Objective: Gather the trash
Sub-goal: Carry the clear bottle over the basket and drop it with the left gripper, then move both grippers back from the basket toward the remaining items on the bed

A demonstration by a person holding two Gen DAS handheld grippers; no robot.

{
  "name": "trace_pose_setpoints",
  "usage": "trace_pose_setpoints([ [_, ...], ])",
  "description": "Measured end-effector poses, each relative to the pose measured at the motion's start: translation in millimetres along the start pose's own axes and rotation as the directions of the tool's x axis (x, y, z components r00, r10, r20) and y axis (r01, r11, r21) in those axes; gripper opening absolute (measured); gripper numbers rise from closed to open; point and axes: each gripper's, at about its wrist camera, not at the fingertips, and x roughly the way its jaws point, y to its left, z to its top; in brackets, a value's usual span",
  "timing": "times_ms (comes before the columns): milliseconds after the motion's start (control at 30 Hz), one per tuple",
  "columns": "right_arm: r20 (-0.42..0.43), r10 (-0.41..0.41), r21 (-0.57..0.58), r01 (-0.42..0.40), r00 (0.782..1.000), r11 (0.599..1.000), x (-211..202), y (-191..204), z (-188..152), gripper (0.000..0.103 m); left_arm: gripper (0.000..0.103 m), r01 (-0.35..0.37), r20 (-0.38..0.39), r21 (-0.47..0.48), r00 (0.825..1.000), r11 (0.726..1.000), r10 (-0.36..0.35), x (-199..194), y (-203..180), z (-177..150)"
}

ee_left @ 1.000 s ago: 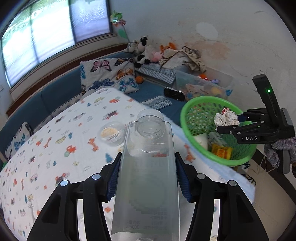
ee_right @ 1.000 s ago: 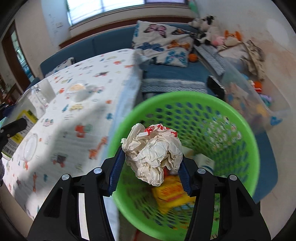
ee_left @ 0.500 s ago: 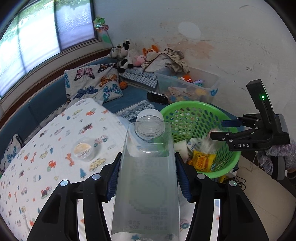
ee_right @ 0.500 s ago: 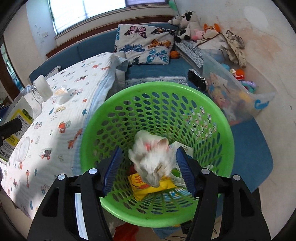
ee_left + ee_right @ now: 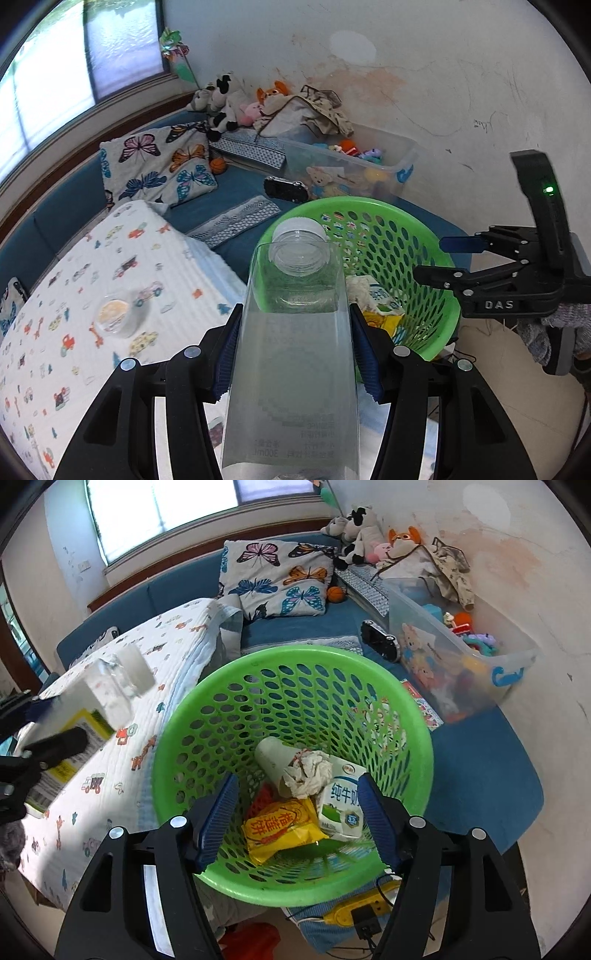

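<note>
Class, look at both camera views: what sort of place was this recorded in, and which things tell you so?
Most likely a lived-in home, perhaps a child's play or sitting room: stuffed toys piled in the corner, a clear bin of toys, and a blue window bench with a butterfly-print pillow.

White "DAS" lettering is showing on the right gripper (image 5: 439,258) body. The clear bottle (image 5: 295,354) between the left gripper's fingers is showing, mirrored through its wall, what looks like "300mL". Below the right gripper, the milk carton (image 5: 341,801) is displaying "纯牛奶".
</note>
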Motion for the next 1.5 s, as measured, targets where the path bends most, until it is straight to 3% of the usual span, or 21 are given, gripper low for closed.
trace_pose_setpoints([
  [600, 0.004, 0.01, 0.053, -0.01, 1.0, 0.999, -8.6, -24.4, -13.8, 0.07, 0.053, 0.031, -0.093, 0.005, 0.995, 0.999, -0.031, 66.0, -33.5, 24.0],
  [867, 0.01, -0.003, 0.067, 0.002, 1.0, 0.998, -13.9, -32.3, -15.6, 0.07, 0.057, 0.055, -0.069, -0.002, 0.996, 0.998, -0.055, 81.3, -45.6, 39.2],
  [933, 0.011, -0.007, 0.072, 0.006, 1.0, 0.997, -15.5, -35.2, -16.5, 0.07, 0.064, 0.078, -0.047, -0.026, 0.996, 0.997, -0.08, 81.1, -42.9, 40.5],
  [1033, 0.01, -0.011, 0.076, 0.01, 1.0, 0.997, -17.1, -37.4, -18.4, 0.071, 0.065, 0.094, -0.039, -0.058, 0.995, 0.994, -0.097, 78.9, -36.6, 37.2],
  [1500, 0.025, 0.038, 0.023, -0.038, 0.999, 0.999, -20.7, -3.5, -12.7, 0.071, 0.065, 0.019, 0.003, -0.18, 1.0, 0.984, -0.018, 22.8, 16.4, -1.2],
])
